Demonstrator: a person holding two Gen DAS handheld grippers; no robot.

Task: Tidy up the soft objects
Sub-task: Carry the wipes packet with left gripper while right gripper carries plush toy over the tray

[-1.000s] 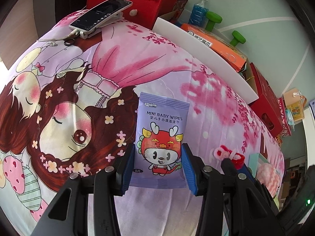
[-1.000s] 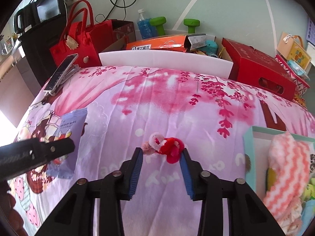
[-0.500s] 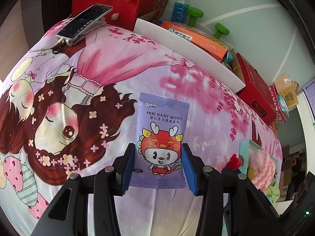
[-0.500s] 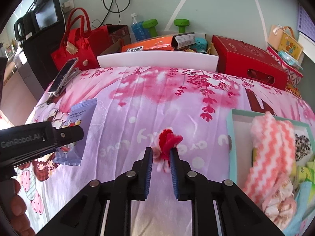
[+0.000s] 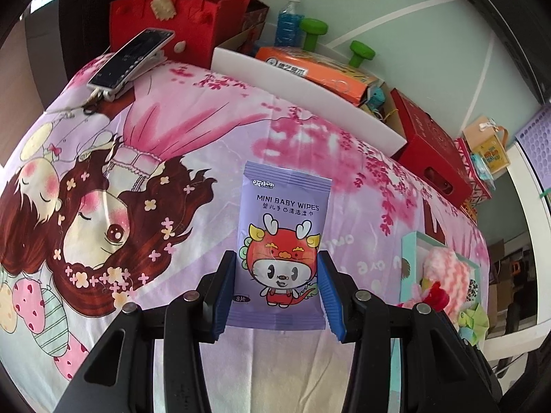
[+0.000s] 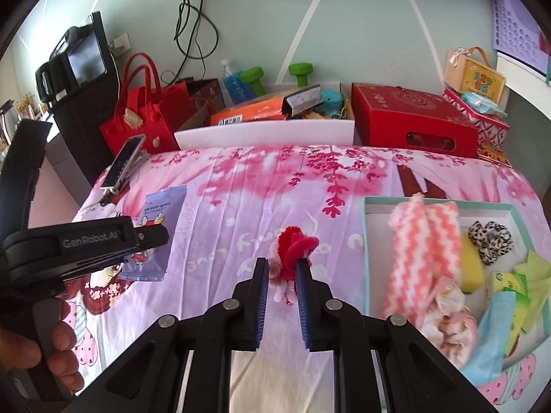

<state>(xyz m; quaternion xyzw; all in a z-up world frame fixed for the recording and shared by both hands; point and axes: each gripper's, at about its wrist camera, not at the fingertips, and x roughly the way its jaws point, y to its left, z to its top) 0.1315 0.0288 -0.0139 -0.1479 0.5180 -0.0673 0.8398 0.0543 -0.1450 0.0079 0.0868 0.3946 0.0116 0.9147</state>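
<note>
over the pink cartoon bedsheet, both my tools are loaded w/ soft stuff.

left tool is clamped on the purple baby wipes pack, blue pads on its two side edges, pack upright & off the sheet. right tool has its pads nearly together, pinched on the red & pink fuzzy hair tie, which sticks up past the tips, also clear of the sheet. to the right of it sits the teal tray on the sheet, w/ a pink-white zigzag cloth, leopard scrunchie, yellow sponge & other bits inside. phone on a stand at the far left corner. my left hand shows on the left tool's grip in the right cam.
</note>
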